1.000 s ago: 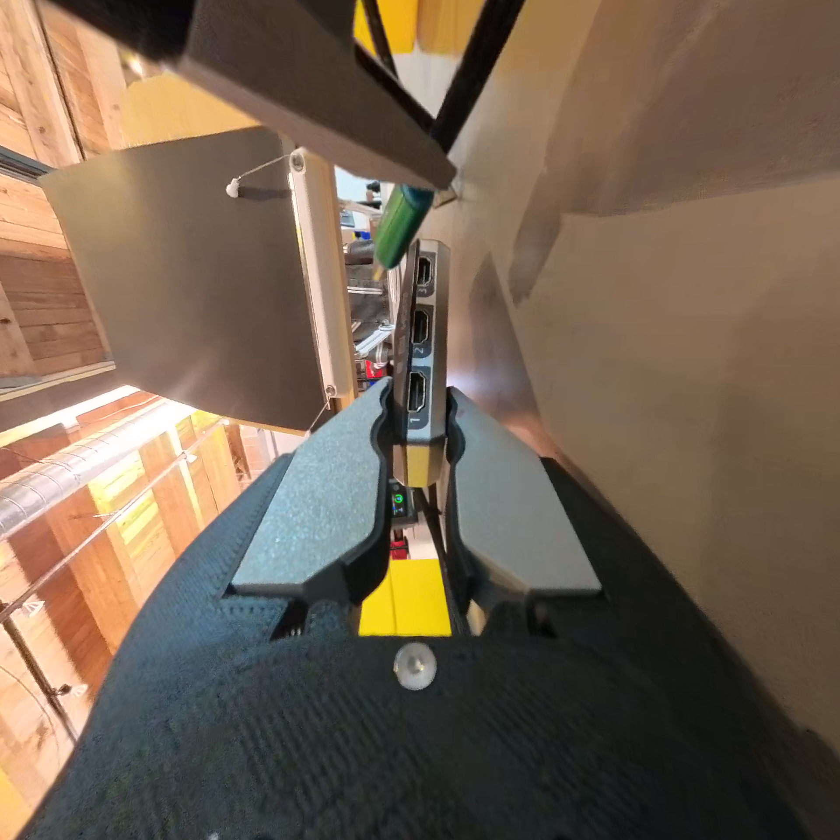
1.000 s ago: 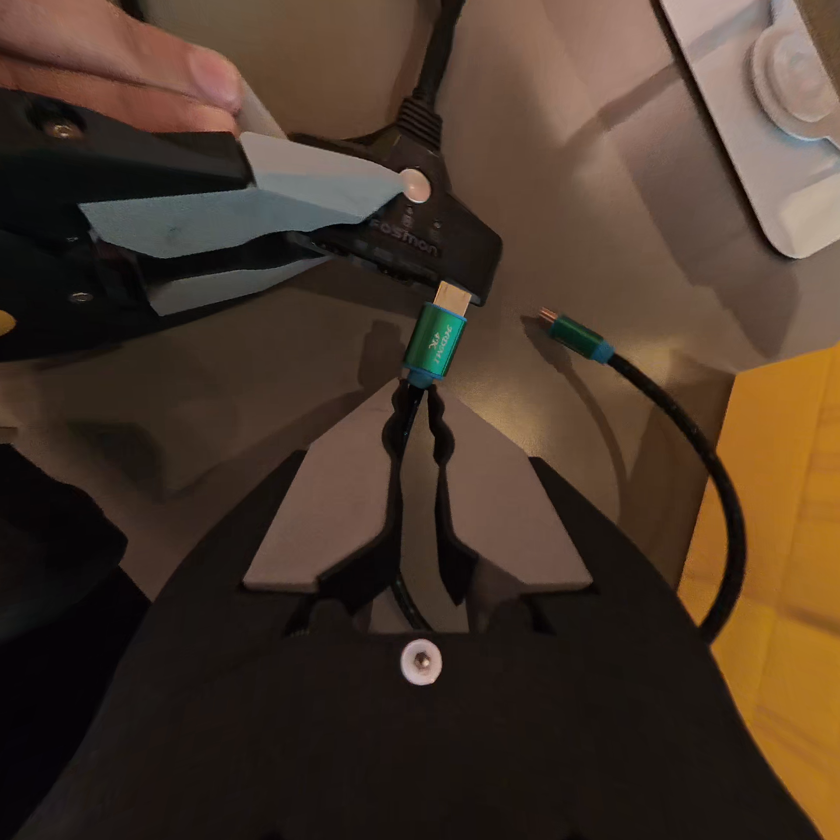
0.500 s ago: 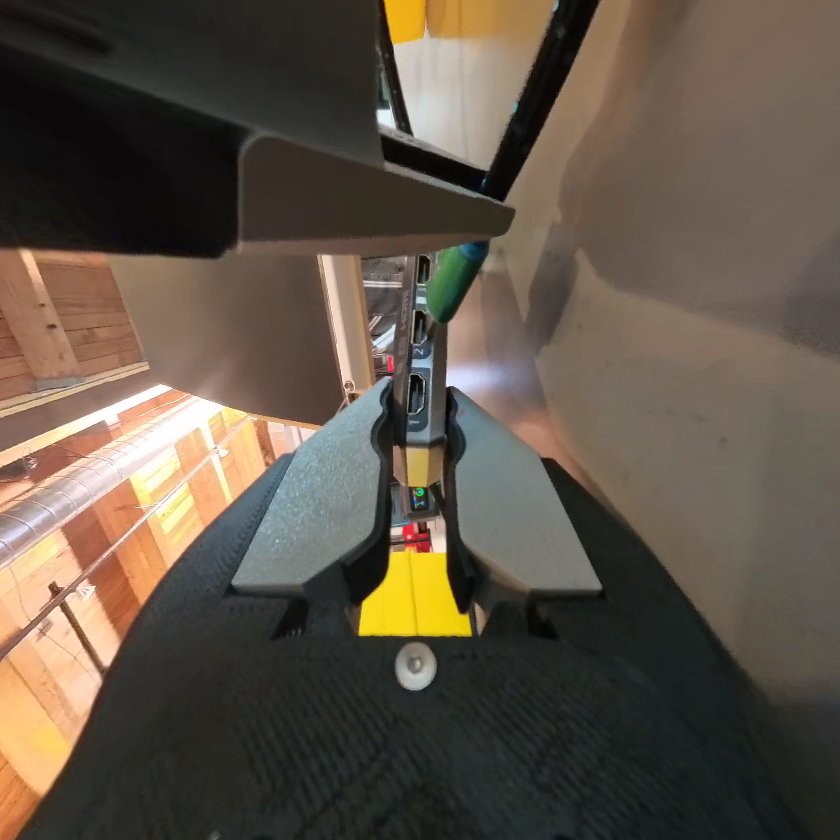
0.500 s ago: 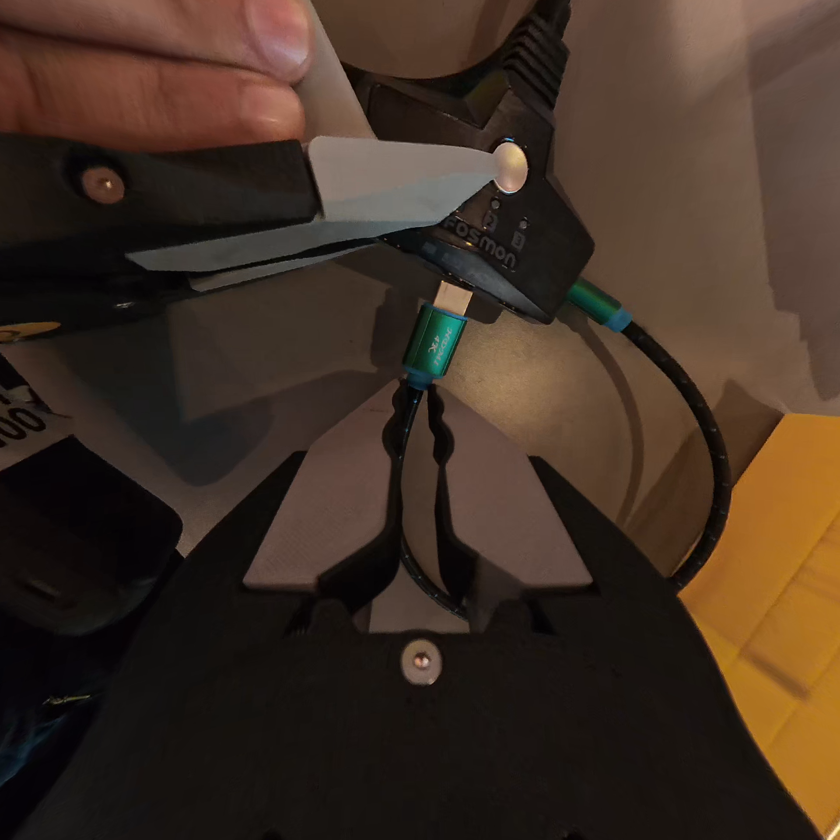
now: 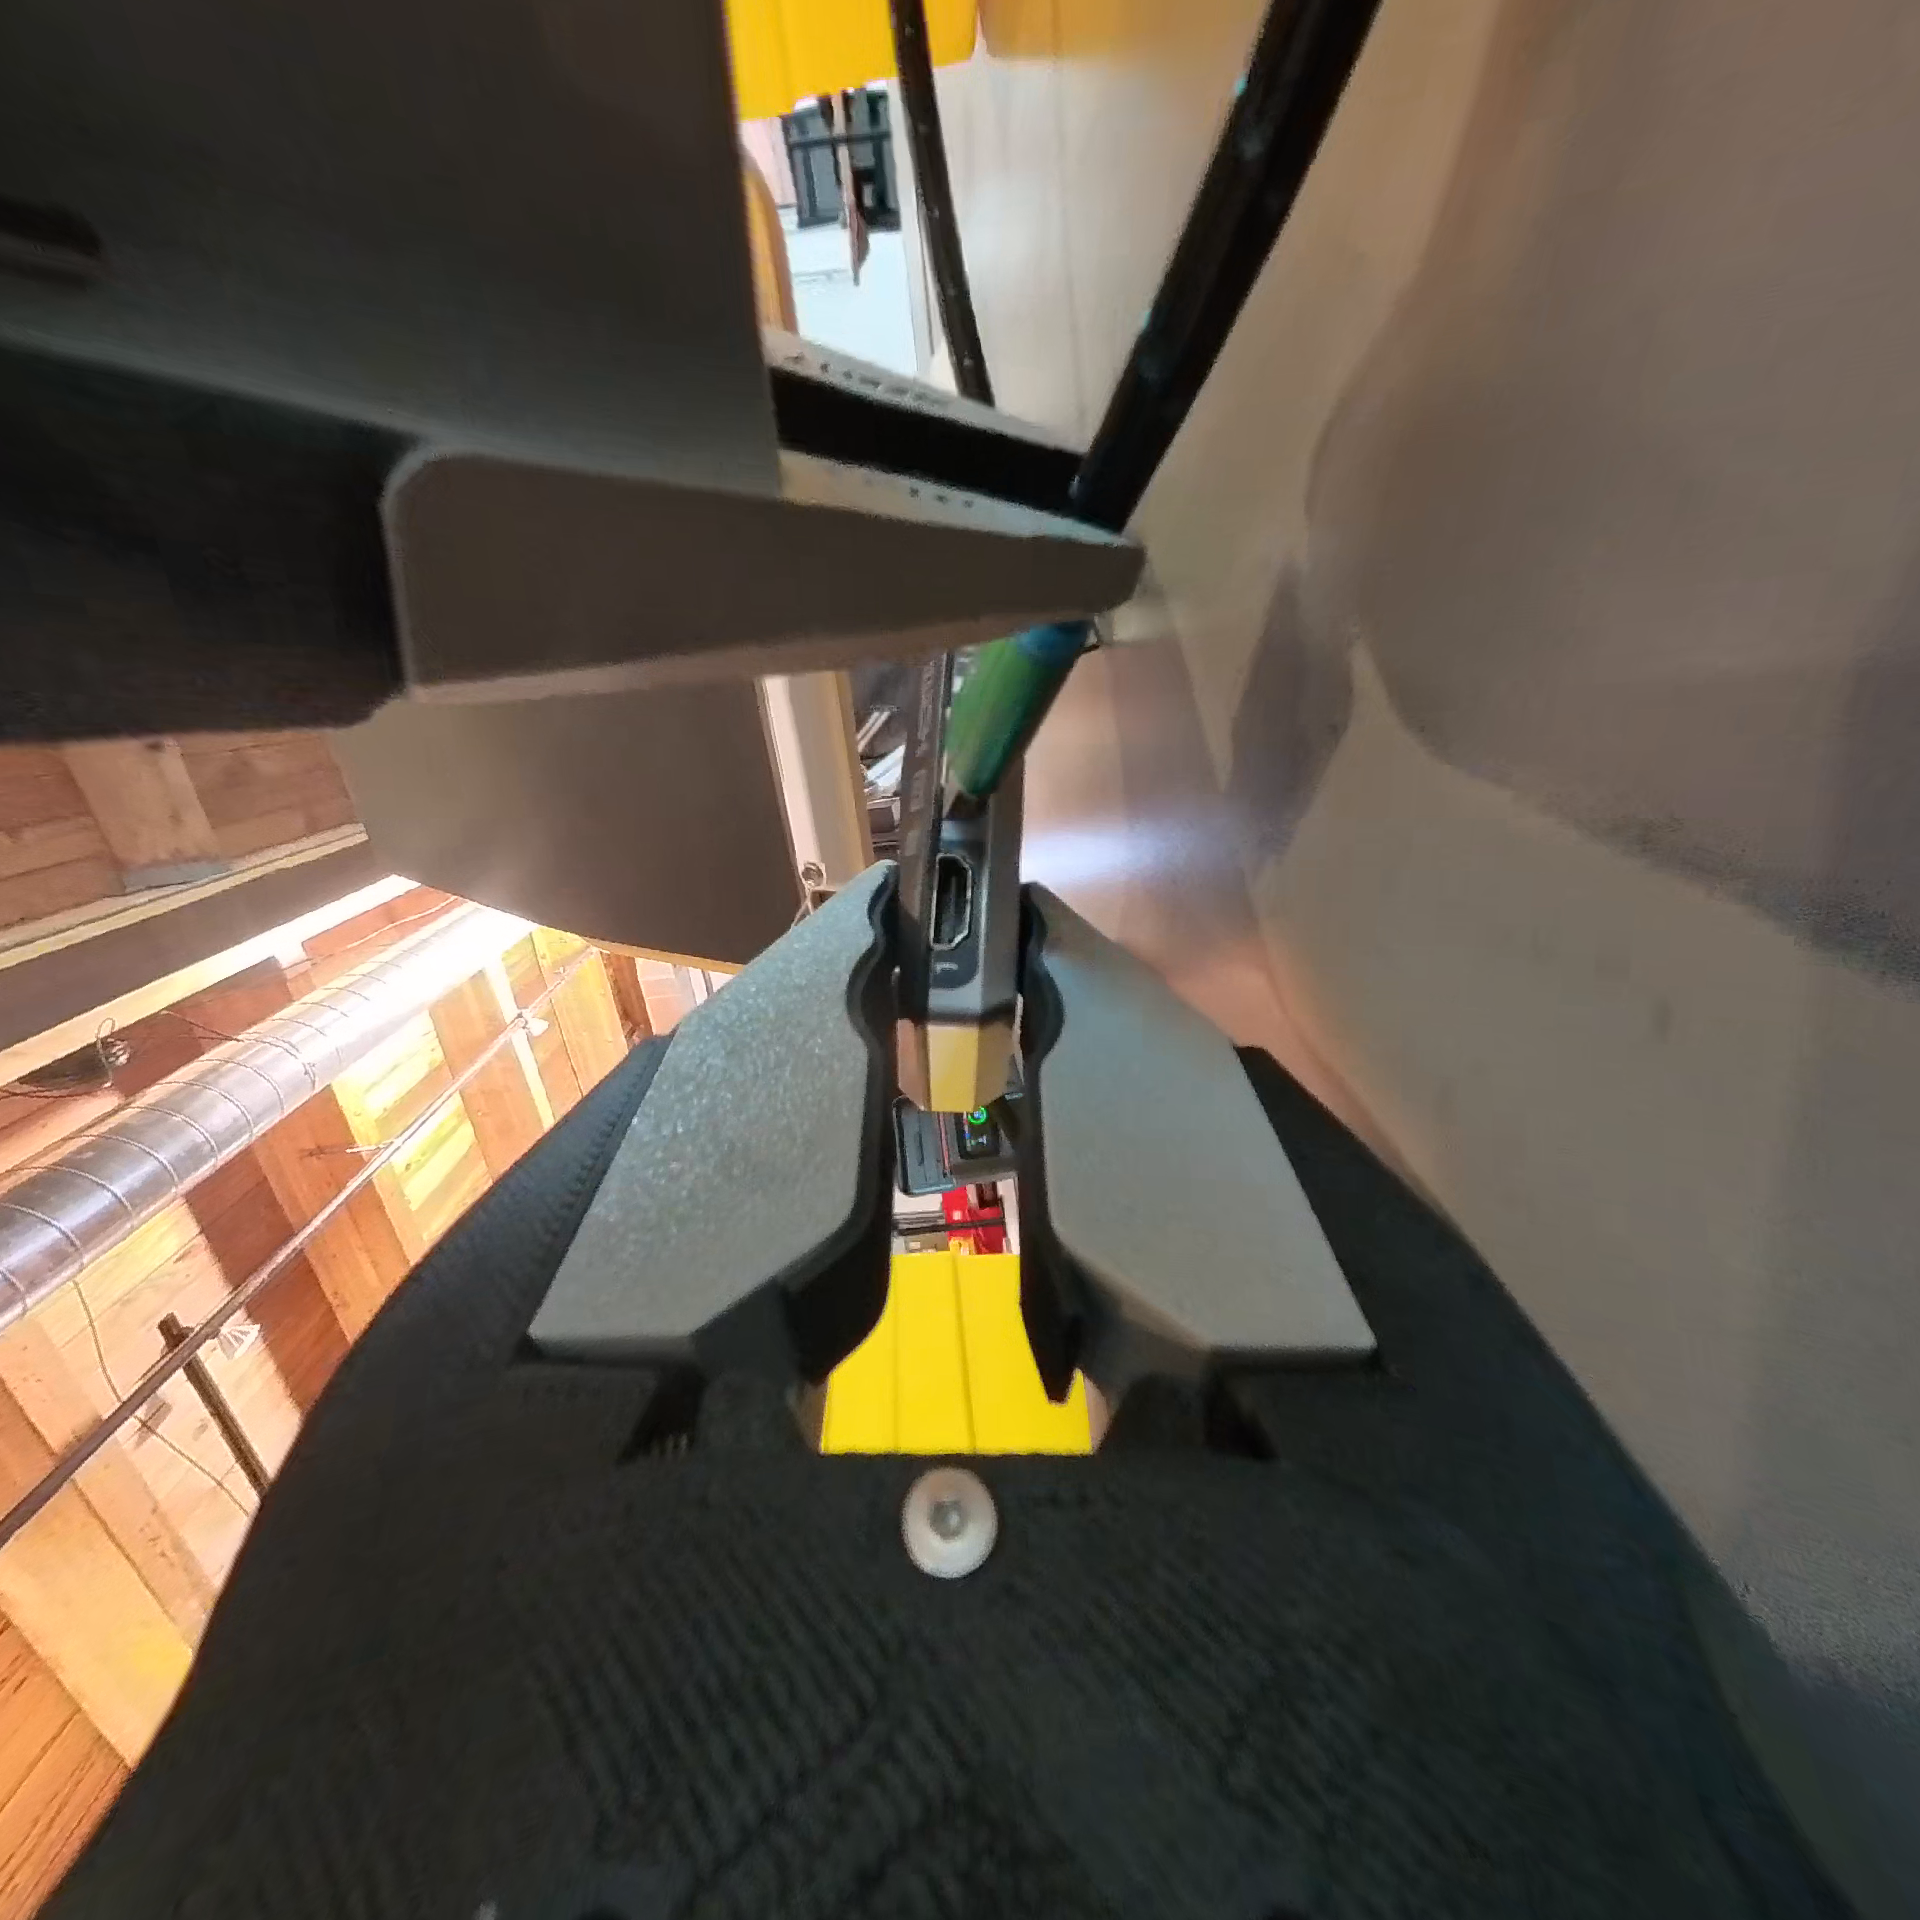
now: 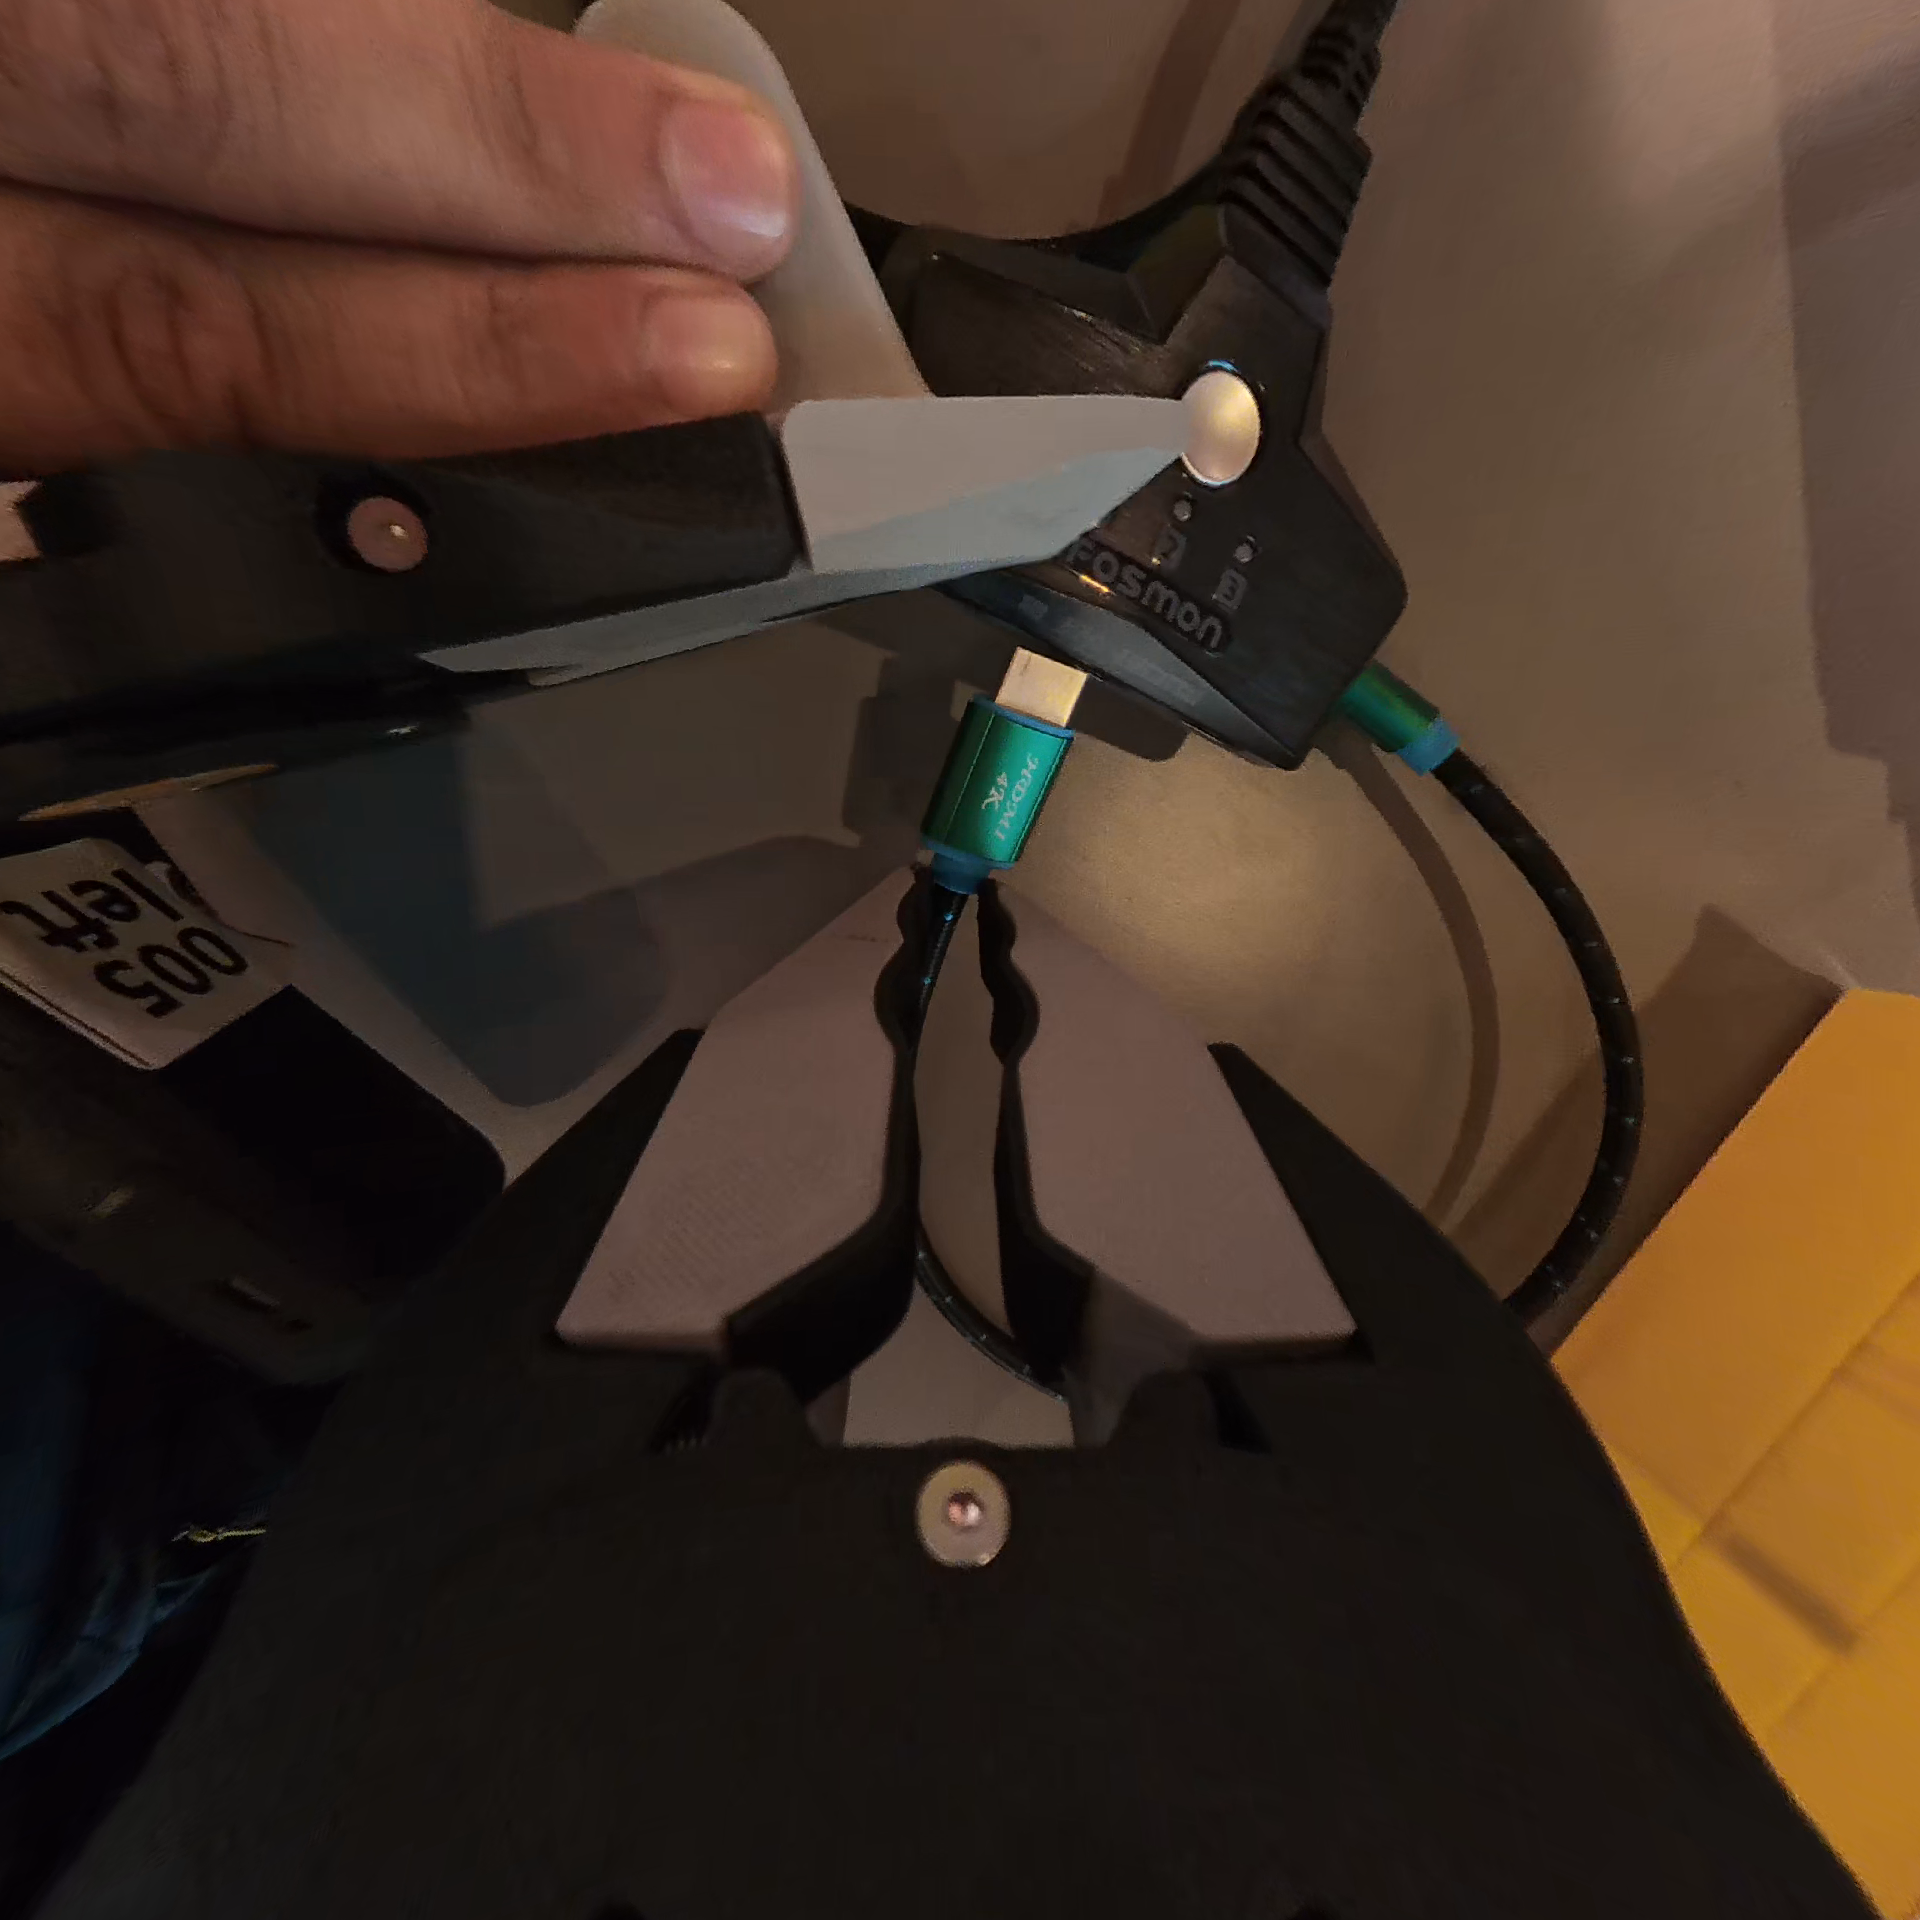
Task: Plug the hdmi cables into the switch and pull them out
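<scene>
Between my right gripper's clenched jaws the cable runs to its green plug, tip at the switch at twelve o'clock (held by left gripper, clamped). Insertion step: I'd square it, then push. Closer than before; another plug now sits beside it.

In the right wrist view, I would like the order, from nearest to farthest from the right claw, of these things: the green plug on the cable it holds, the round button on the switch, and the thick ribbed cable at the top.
1. Green plug: just beyond the right claw.
2. Round button: on the switch, higher up.
3. Thick ribbed cable: top edge, behind the switch.
</scene>
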